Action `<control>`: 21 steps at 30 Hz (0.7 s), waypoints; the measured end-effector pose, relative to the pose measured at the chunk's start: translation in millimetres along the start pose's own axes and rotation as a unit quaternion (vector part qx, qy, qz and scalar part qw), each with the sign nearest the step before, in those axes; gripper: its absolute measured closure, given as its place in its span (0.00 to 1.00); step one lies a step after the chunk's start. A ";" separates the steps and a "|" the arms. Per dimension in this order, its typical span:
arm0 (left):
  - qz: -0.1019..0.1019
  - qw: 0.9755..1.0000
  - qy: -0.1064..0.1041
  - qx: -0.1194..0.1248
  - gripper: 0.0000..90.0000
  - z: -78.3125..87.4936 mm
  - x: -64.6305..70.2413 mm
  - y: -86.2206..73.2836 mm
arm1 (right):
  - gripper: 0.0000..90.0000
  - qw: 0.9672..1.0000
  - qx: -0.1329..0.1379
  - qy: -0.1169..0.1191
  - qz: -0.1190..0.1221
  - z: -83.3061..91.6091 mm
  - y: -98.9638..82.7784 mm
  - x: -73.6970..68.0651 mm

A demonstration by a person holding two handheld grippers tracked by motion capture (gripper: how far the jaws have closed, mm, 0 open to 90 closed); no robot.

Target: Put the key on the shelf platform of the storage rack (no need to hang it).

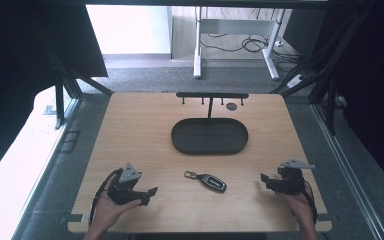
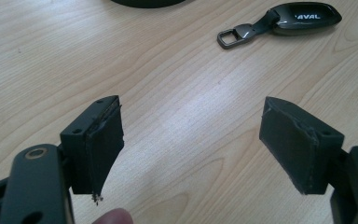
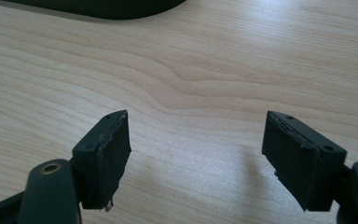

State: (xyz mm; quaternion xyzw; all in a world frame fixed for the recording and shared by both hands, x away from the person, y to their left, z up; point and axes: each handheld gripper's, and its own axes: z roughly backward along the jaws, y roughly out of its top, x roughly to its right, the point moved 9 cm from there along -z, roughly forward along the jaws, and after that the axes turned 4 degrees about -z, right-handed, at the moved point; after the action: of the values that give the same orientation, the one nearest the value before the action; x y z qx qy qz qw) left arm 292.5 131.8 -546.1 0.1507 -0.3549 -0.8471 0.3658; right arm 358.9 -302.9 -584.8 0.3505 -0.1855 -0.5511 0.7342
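Note:
A black car key fob (image 1: pixel 211 181) with a metal loop lies flat on the wooden table (image 1: pixel 130 130), near the front middle. My left gripper (image 1: pixel 150 196) is held at the front left, open and empty, jaws pointing right toward the fob. In the left gripper view the open left gripper (image 2: pixel 191 112) hovers over bare wood, with the fob (image 2: pixel 303 17) farther off at the upper right. At the front right my right gripper (image 1: pixel 265 182) is open too and points left. The right gripper (image 3: pixel 196 119) has nothing between its pads.
A black oval tray (image 1: pixel 180 142) sits in the middle of the table; its rim (image 3: pixel 98 8) shows ahead of the right gripper. Behind it stands a black hook rack (image 1: pixel 211 95), with a small dark disc (image 1: pixel 231 106) near its foot. Dark frame posts flank the table.

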 end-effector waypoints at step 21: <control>0.003 1.000 -0.002 -0.005 0.24 -3.1 -3.2 -2.0 | 0.31 0.998 -0.017 0.045 0.040 -0.9 -1.2 -17.4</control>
State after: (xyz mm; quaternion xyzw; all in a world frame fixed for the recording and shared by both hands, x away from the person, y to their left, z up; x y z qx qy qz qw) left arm 295.3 133.6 -549.8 0.1467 -0.3520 -0.8480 0.3681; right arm 353.0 -286.5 -584.3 0.3547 -0.1567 -0.5076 0.7694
